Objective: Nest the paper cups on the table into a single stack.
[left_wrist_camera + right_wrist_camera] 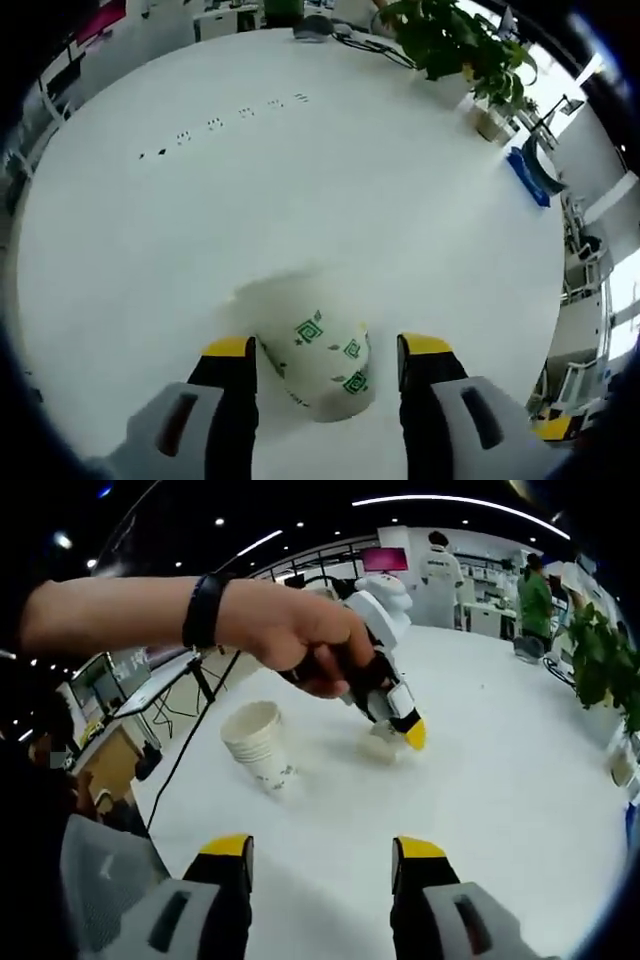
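A white paper cup (320,365) with green logos sits on the white table (350,200), its narrow end toward the camera. My left gripper (327,350) is open, one jaw on each side of the cup, with a small gap on the right side. In the right gripper view a hand holds that left gripper (400,732) down over the same cup (380,744). To its left, a nested stack of paper cups (262,745) stands upright. My right gripper (324,848) hovers open and empty above the table, nearer than both.
A potted plant (460,45) and a dark object with cables (318,25) sit at the table's far side, with a blue item (527,175) beyond the edge. The table's left edge (185,770) runs near the stack. People stand in the background.
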Available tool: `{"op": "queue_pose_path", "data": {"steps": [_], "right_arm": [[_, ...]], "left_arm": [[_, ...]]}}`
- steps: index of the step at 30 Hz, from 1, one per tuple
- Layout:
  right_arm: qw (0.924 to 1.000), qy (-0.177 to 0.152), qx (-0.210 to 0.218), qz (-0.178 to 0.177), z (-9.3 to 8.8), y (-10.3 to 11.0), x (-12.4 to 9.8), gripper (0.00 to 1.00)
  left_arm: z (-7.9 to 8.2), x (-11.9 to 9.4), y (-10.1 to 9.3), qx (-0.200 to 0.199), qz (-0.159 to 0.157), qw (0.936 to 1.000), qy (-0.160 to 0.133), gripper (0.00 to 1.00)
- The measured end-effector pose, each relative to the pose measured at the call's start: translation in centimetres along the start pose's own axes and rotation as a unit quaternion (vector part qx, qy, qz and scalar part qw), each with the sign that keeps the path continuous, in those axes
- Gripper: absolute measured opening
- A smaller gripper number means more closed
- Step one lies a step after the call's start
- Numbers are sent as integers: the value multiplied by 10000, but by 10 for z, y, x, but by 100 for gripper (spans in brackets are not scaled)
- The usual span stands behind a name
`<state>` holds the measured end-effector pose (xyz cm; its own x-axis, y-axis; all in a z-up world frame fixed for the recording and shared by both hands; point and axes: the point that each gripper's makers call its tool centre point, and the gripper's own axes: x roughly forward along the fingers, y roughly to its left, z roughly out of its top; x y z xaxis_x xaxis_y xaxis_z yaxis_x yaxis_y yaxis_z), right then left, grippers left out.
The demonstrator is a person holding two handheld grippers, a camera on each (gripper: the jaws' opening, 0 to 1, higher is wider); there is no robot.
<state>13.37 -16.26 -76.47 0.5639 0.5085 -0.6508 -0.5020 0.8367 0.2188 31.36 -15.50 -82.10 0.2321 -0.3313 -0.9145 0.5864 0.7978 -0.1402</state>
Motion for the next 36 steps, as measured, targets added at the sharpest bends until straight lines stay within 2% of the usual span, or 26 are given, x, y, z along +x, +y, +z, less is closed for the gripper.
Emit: {"op": "queue_pose_path", "data": {"steps": [2,7,15,26,36], "right_arm": [[10000,17,13,5,0,0,-2,55],[10000,-5,53,-24,2,-8,-2,55],[9999,-43,65,-108,5,-16,-3,54],[10000,-28,-25,-70,8,-6,-5,54],[9997,-214,-69,-1,28,-1,-3,52]], "left_arm": [[0,3,2,-6,18,10000,4,41],[5,-2,7,228,51,9997,-99,39],[12,-25,12,560,-58,9979,-325,37],[2,-59,19,616,-78,9965,-559,36],[-8,-94,14,803,-125,9928,-884,36]]}}
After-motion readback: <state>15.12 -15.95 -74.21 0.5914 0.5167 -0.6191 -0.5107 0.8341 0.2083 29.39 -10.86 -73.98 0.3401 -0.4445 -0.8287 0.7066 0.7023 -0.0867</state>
